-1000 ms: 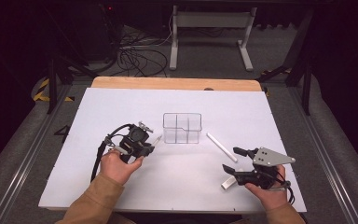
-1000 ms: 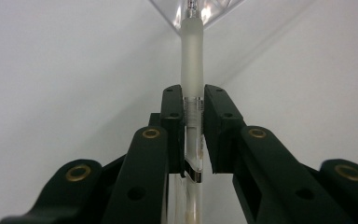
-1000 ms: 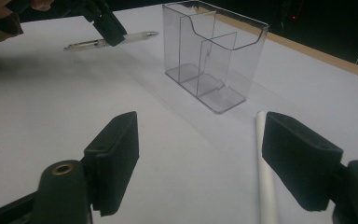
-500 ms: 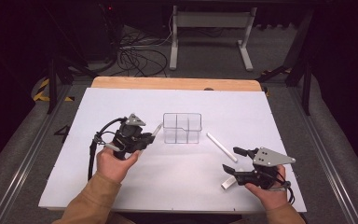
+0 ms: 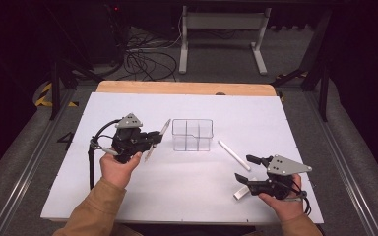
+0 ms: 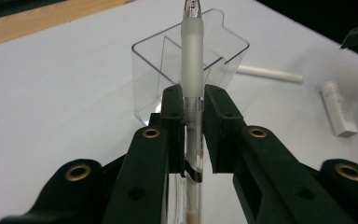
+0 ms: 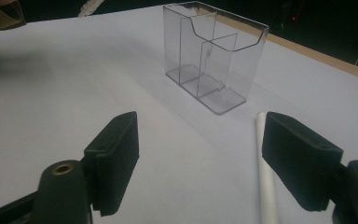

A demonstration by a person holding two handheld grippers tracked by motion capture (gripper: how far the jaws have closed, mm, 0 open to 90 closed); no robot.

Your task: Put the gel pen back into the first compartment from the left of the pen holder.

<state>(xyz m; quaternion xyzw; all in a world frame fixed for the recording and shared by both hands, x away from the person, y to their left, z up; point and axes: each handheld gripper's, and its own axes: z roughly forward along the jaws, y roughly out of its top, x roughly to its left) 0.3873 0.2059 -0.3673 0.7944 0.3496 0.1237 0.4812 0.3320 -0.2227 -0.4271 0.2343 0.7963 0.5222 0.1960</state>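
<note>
Desk point(image 5: 187, 191): white top, wooden strip along the far edge; carries everything listed below.

Organizer point(image 5: 192, 134): clear plastic box with inner dividers, upright near the desk's middle, nothing inside. Seen close in the left tool view point(image 6: 191, 60) and the right tool view point(image 7: 214, 60).

Left tool point(image 5: 153, 138): held in the person's left hand, raised above the desk just left of the organizer, aimed toward it. Jaws pressed together on a pen, one pad on each side of the barrel; in the left tool view point(image 6: 193, 128) the pads clamp just below the frosted grip.

Right tool point(image 5: 248, 168): held in the person's right hand at the near right of the desk, low over the surface. Jaws spread wide, nothing between them; the right tool view point(image 7: 198, 163) shows bare desk in the gap.

Pen point(image 6: 192, 70): clear barrel, frosted grip, metal clip; pinched in the left tool, off the desk, tip slanting toward the organizer's near left corner. In the high view point(image 5: 161, 132) it slants beside the organizer, apart from it.

Stick point(image 5: 234, 155): white, thin, lying flat right of the organizer, between it and the right tool; beside the right jaw in the right tool view point(image 7: 266, 186).

Eraser point(image 5: 241, 191): small white block on the desk, just beside the right tool's near jaw.
</note>
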